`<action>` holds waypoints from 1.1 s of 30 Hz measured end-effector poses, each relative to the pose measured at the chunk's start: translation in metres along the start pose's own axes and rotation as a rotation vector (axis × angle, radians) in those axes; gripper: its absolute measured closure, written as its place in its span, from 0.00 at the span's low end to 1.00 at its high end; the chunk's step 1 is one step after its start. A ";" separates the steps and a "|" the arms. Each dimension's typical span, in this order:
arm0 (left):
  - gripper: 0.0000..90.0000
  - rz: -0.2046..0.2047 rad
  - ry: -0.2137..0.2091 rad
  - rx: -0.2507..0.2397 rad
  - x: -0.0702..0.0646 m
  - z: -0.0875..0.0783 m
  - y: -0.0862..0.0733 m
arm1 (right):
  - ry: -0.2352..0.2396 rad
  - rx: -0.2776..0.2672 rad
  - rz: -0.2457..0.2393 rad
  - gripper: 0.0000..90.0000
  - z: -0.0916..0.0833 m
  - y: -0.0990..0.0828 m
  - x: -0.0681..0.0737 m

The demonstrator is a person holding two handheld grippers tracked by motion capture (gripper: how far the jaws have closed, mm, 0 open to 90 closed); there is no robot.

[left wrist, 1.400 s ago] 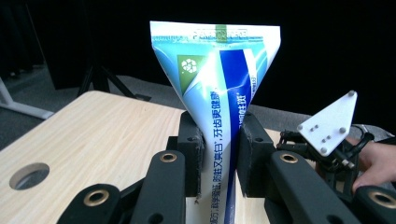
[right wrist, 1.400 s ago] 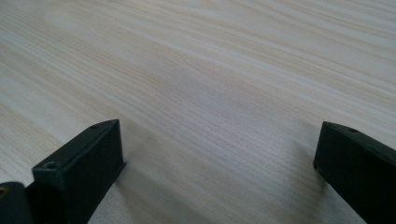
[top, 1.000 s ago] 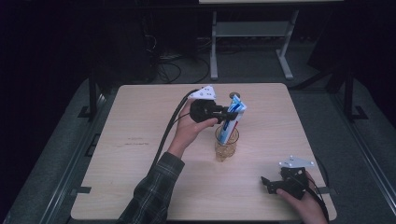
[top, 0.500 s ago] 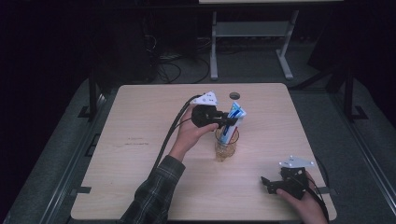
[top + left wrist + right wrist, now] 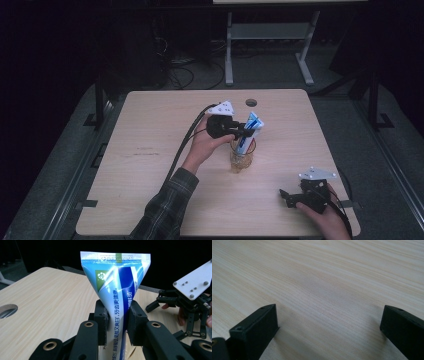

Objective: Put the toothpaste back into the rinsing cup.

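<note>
Left hand-held gripper (image 5: 117, 322) pinching toothpaste tube (image 5: 117, 290) standing in glass cup (image 5: 241, 159), right hand-held gripper (image 5: 329, 330) spread over bare tabletop (image 5: 150, 165), cable hole (image 5: 251, 102) behind

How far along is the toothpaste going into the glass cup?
Done: the toothpaste tube stands with its lower end inside the glass cup. In hand: the left gripper clamps the tube's upper part. Left: letting go. The right gripper rests open near the table corner.

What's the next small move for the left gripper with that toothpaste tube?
Probably open the left gripper and back off. Its pads press on the blue-and-white toothpaste tube, which in the high view already stands in the clear glass cup. The right gripper sits open and idle near the table's edge.
</note>
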State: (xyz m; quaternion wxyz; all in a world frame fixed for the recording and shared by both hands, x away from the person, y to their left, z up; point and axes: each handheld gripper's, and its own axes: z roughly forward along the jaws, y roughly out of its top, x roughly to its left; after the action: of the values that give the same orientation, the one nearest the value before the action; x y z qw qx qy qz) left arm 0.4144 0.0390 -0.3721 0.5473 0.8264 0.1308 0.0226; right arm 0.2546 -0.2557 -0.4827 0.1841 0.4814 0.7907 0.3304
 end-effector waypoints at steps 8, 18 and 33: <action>0.78 0.005 0.014 -0.010 -0.001 0.006 0.000 | 0.000 0.000 0.000 0.01 0.000 0.000 0.000; 0.49 0.021 0.109 0.011 0.000 -0.005 0.003 | 0.001 0.000 0.000 0.01 0.000 0.000 0.000; 0.35 -0.065 0.251 0.092 0.001 -0.055 -0.016 | 0.002 0.002 0.001 0.01 0.000 0.000 0.000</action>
State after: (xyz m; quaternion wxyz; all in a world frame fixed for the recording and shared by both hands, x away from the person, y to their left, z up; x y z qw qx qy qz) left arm 0.4023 0.0941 -0.3645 0.4886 0.8366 0.2260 0.1020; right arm 0.2539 -0.2557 -0.4828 0.1829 0.4815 0.7909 0.3303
